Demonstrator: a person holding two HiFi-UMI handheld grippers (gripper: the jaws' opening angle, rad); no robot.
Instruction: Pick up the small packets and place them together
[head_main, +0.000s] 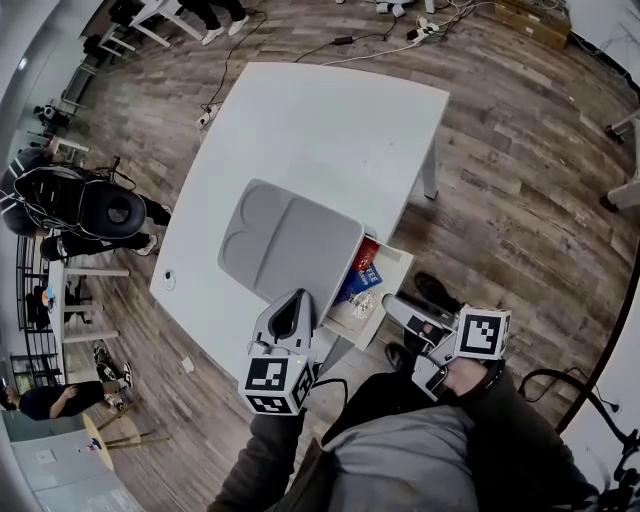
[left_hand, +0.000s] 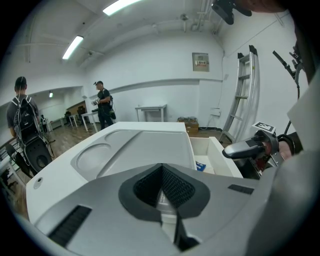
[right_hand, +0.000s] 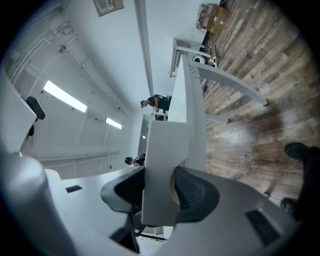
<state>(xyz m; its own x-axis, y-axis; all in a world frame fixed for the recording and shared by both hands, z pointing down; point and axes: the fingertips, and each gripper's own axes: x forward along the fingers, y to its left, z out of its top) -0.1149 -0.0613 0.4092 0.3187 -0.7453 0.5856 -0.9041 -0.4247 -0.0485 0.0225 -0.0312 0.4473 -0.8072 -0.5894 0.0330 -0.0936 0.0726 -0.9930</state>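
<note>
We are at the very start of the job: no packet has been picked up yet. The drawer (head_main: 398, 268) stands pulled out from the side of the desk (head_main: 320, 120), and every packet we can see lies inside it. We count three: a red packet (head_main: 367, 254) at the end nearest the desk, a blue packet (head_main: 360, 281) just beside it, and a silvery packet (head_main: 362, 305) towards the near end. They overlap a little, and more may be hidden under them; we cannot tell.

Our right gripper (right_hand: 159, 195) is closed on the white front panel of the drawer, with a pad on each face of the board. We judge this to be the drawer-opening step, or its last moment. Our left gripper (head_main: 293, 305) hangs above the near edge of the grey tray (head_main: 290, 240) with its jaws brought together and nothing between them.

There is one desk, one drawer, and one tray. The tray has two hollows, a round one and a larger one, and both are bare. If the tray is where the packets should go together, all the carrying is left to do. The right gripper must let go of the panel, each packet has to be lifted out, and all of them set down side by side.
</note>
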